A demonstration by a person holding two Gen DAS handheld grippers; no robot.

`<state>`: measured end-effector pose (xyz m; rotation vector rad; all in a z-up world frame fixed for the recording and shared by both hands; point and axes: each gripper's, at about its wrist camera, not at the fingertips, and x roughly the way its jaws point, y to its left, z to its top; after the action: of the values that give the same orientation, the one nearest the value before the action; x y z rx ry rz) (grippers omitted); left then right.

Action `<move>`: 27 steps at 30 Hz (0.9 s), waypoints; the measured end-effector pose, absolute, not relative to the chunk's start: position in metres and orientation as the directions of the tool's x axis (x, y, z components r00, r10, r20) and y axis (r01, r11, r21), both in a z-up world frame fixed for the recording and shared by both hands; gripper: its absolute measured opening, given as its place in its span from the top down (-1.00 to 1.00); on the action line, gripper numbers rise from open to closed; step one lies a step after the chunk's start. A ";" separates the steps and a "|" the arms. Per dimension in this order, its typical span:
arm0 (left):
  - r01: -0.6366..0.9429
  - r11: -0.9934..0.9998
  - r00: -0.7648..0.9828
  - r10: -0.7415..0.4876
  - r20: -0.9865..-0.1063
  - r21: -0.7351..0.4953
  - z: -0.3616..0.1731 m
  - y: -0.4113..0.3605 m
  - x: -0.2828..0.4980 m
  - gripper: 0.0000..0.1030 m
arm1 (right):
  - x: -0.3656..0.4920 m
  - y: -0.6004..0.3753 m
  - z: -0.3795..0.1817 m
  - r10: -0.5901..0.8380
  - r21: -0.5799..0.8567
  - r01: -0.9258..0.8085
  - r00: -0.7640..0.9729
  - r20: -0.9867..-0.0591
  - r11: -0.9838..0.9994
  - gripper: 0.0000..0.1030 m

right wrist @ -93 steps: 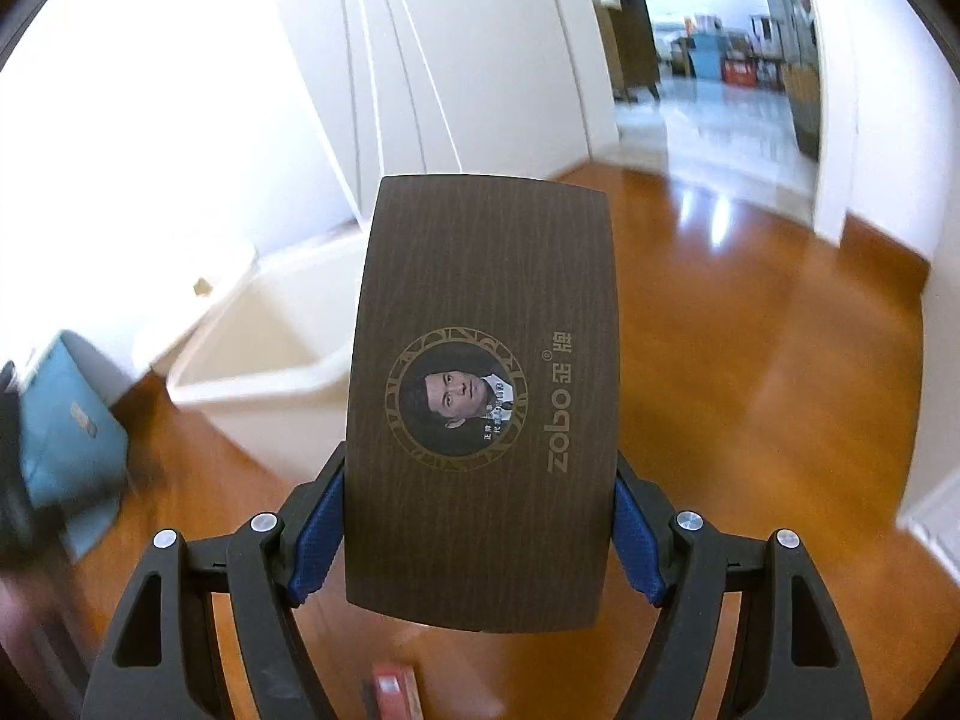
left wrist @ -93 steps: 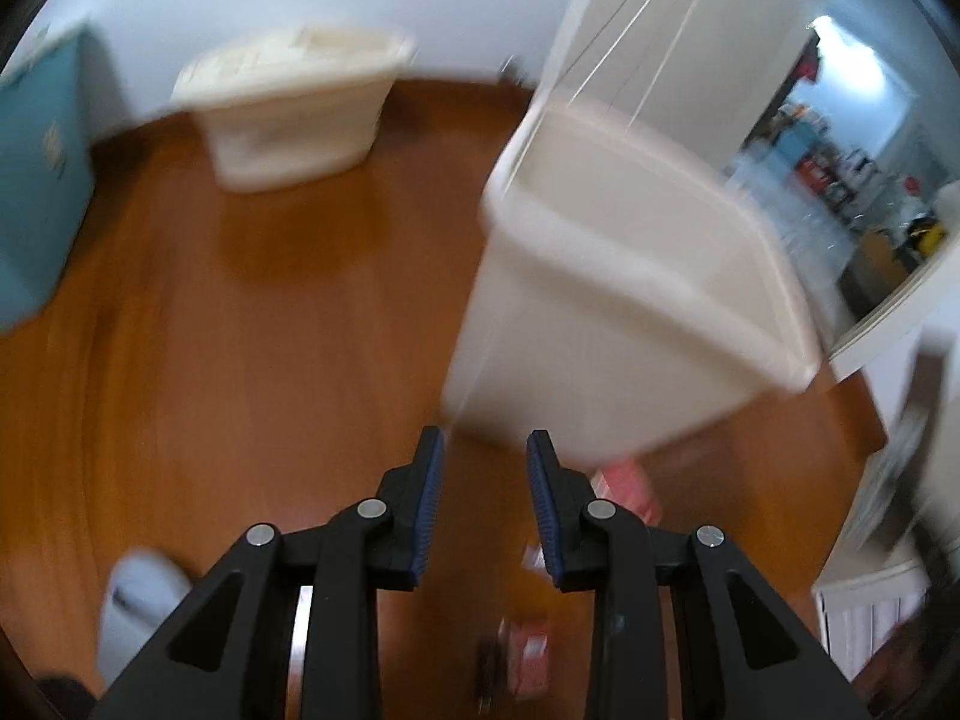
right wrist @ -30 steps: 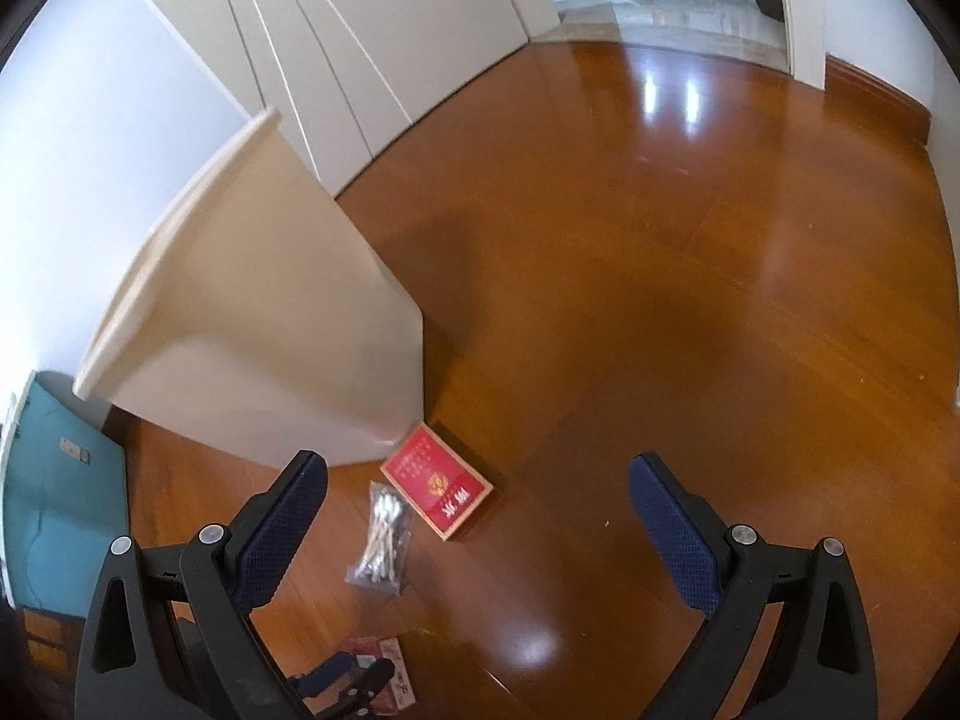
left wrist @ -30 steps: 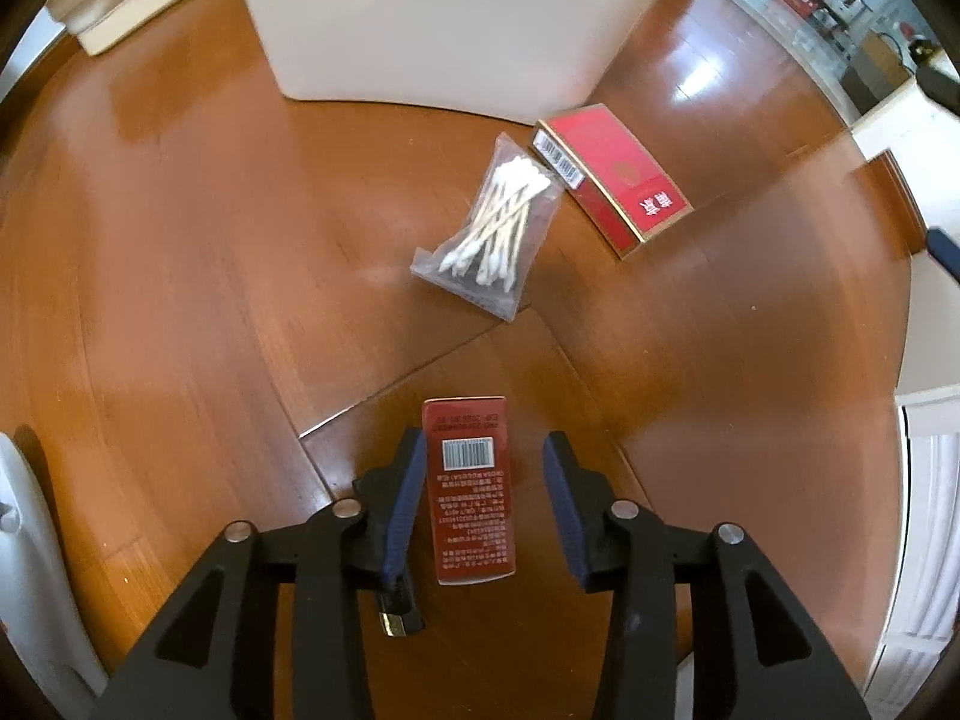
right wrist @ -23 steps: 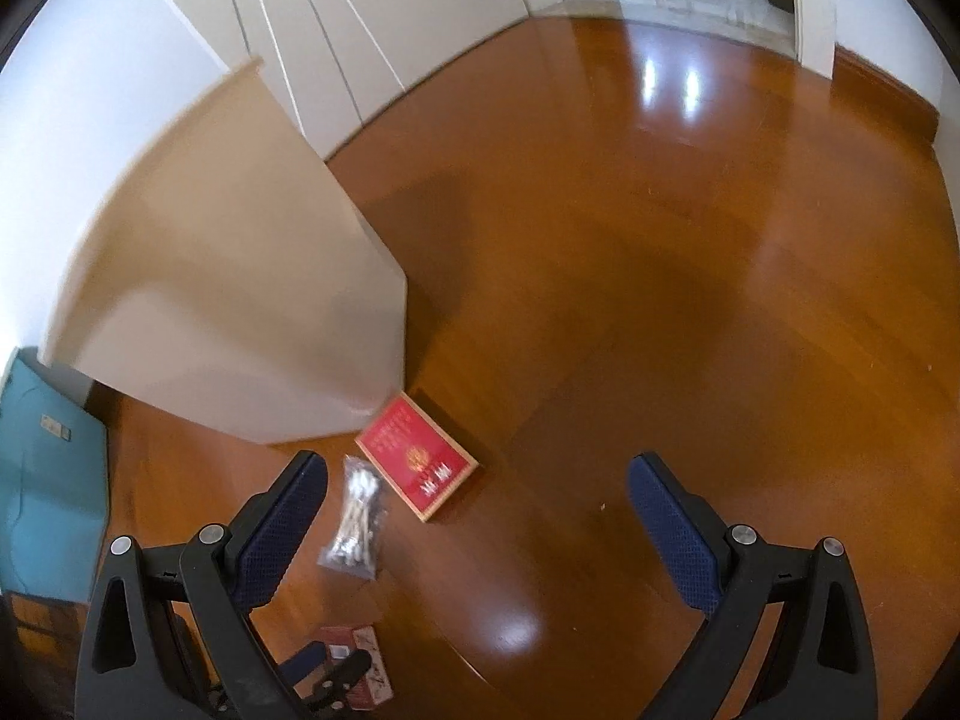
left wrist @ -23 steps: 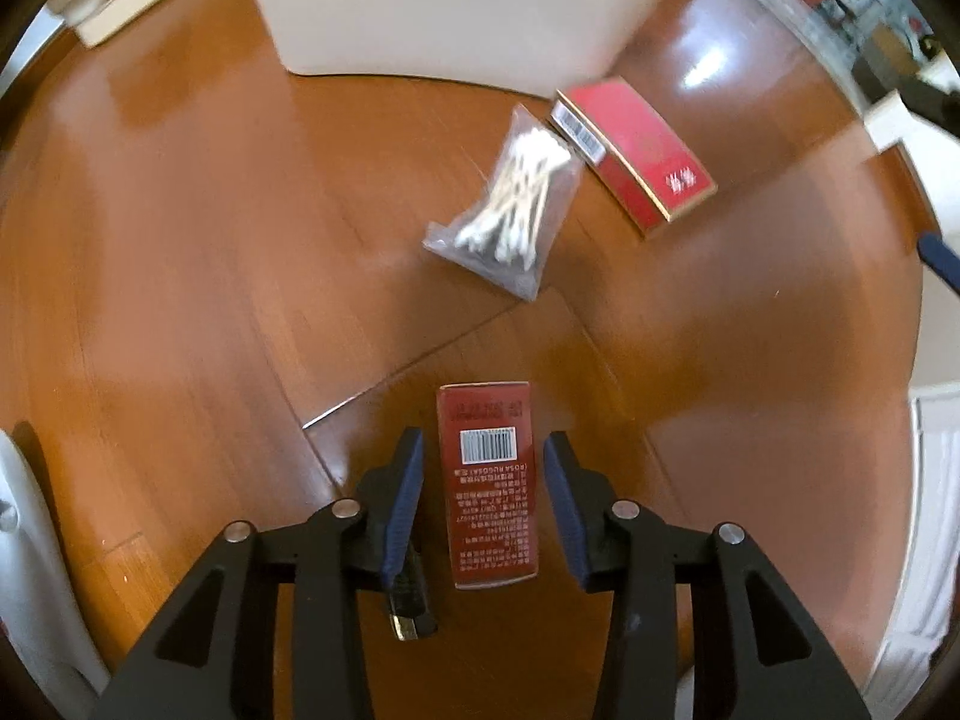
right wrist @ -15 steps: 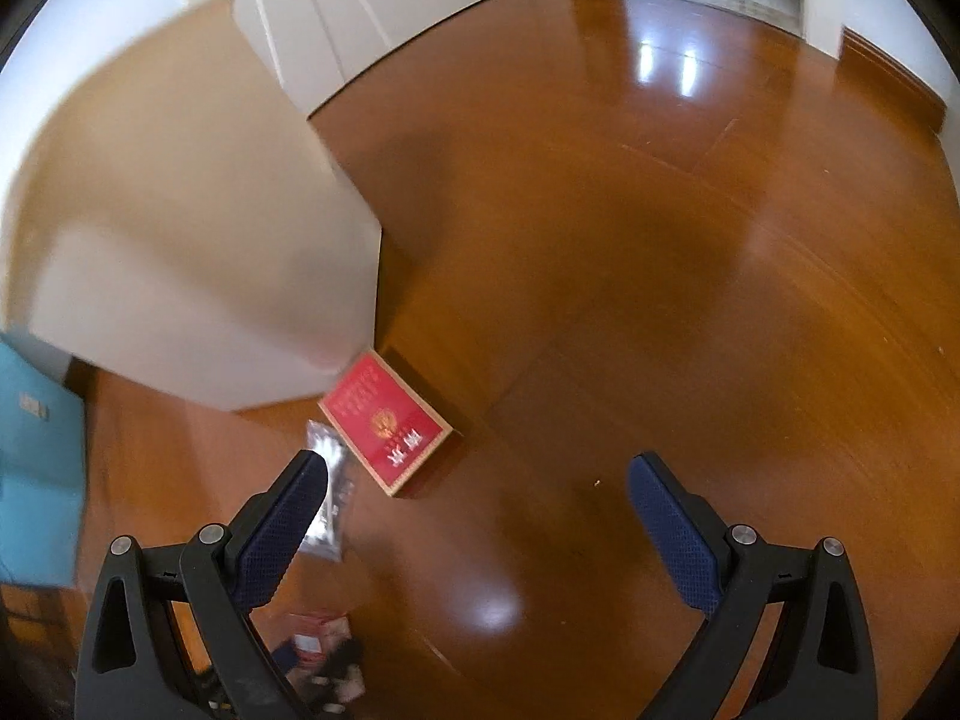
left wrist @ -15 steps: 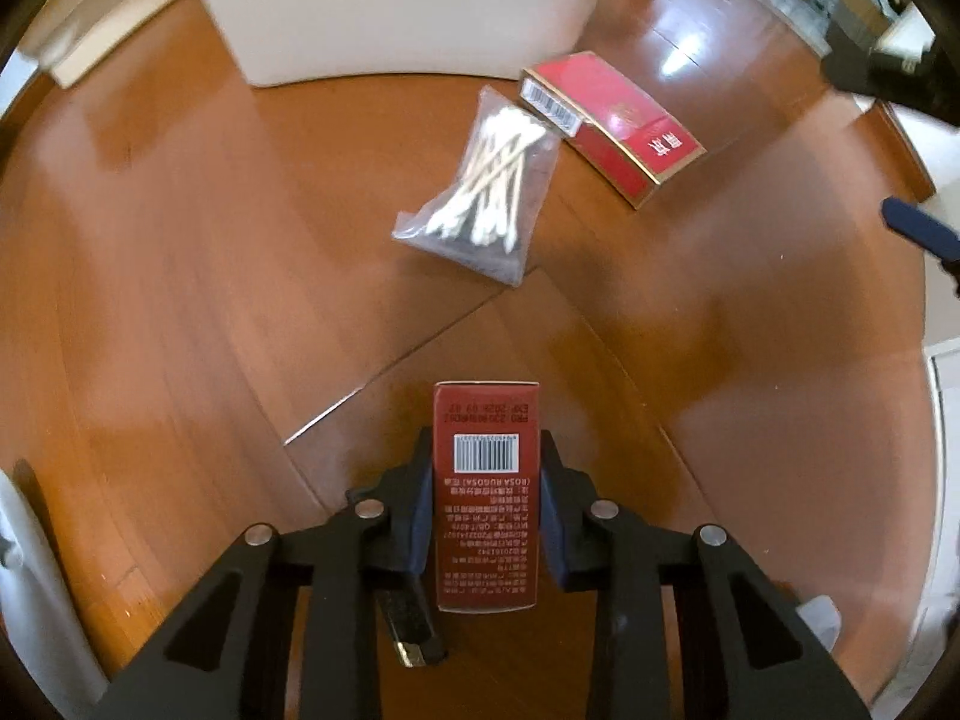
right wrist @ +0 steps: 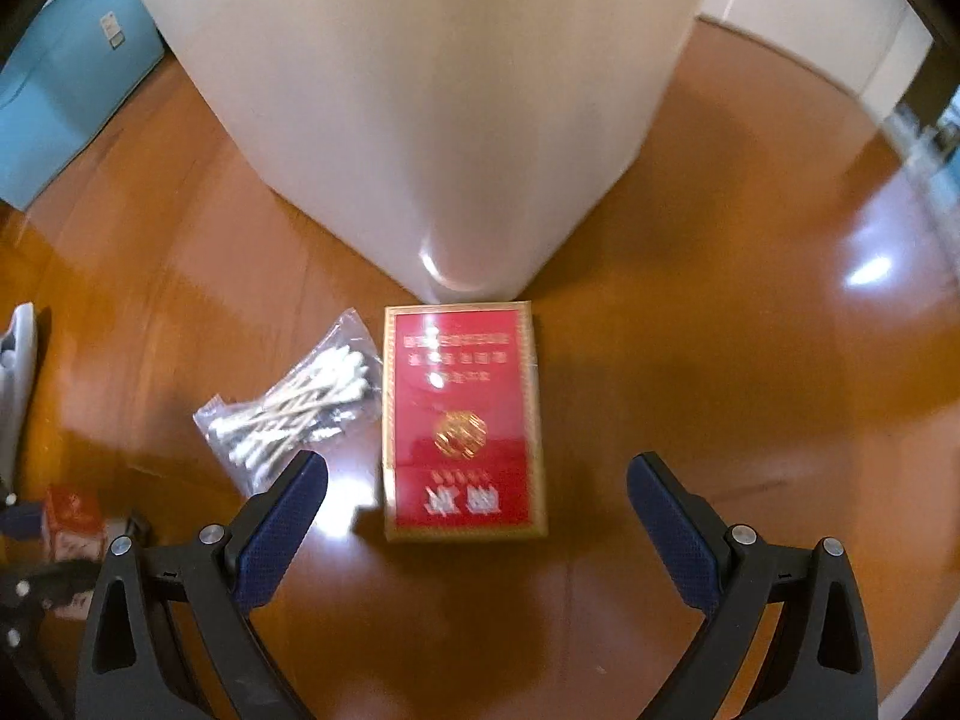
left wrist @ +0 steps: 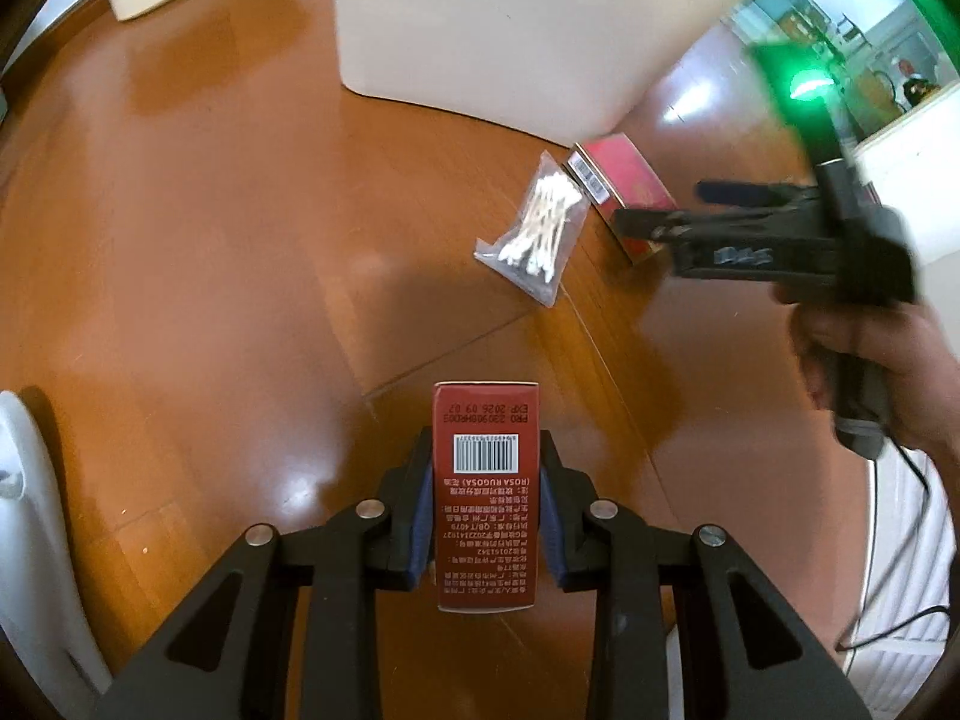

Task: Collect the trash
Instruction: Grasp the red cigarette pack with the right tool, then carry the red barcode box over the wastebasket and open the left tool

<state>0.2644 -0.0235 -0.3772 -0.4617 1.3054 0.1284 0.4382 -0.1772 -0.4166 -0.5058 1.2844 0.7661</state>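
wood floor (left wrist: 210, 252), left gripper (left wrist: 486, 504) clamping red box (left wrist: 485, 498)

Clamped red box (left wrist: 486, 498), flat red pack (right wrist: 462, 420)

Left tool (left wrist: 485, 510): located at the bottom centre of the left wrist view, both fingers closed, the blue pads (left wrist: 422, 510) pressed flat against the two long sides of a small dark red box (left wrist: 485, 498). Box held parallel to the fingers, extending forward past the fingertips.

Right tool (right wrist: 477, 507): located at the bottom of the right wrist view, fingers spread wide apart, nothing between the pads. In the left wrist view it appears at centre right, pointing toward frame left, blurred, gripped at its handle by the right hand (left wrist: 870, 360).
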 end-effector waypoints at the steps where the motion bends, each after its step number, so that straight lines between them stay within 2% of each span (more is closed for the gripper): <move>1: -0.353 0.899 0.275 -0.165 -0.947 -0.259 -0.373 -0.020 0.263 0.45 | 0.439 -0.174 -0.423 0.204 0.067 -0.751 0.091 -0.975 0.657 -0.94; 3: -0.364 0.894 0.294 -0.158 -0.942 -0.263 -0.362 -0.016 0.260 0.45 | 0.439 -0.169 -0.437 0.160 0.040 -0.759 0.085 -0.983 0.650 -0.80; 4: -0.370 0.890 0.303 -0.155 -0.940 -0.266 -0.357 -0.017 0.259 0.45 | 0.438 -0.168 -0.439 0.166 0.043 -0.759 0.086 -0.982 0.649 -0.79; 5: -0.377 0.887 0.312 -0.152 -0.938 -0.269 -0.352 -0.017 0.258 0.45 | 0.437 -0.168 -0.439 0.177 0.044 -0.760 0.094 -0.980 0.648 -0.70; 8: -0.391 0.876 0.347 -0.144 -0.927 -0.283 -0.337 -0.008 0.255 0.45 | 0.442 -0.173 -0.432 0.195 0.043 -0.737 0.122 -0.973 0.675 -0.13; 15: -0.341 0.884 0.479 -0.129 -0.868 -0.319 -0.267 0.011 0.271 0.45 | 0.417 -0.212 -0.408 0.275 0.101 -0.604 0.203 -0.940 0.790 -0.12; 23: -0.197 0.888 0.696 -0.173 -0.697 -0.416 -0.155 0.015 0.327 0.45 | 0.366 -0.260 -0.359 0.312 0.177 -0.381 0.329 -0.891 0.907 -0.12; 27: -0.151 0.905 0.736 -0.166 -0.657 -0.398 -0.134 0.016 0.375 0.45 | 0.352 -0.265 -0.346 0.350 0.230 -0.337 0.357 -0.866 0.913 -0.12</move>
<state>0.3749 0.0165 -0.1339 -0.4501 0.7509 -0.0085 0.3522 -0.2649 -0.3456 0.0125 1.1217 0.4433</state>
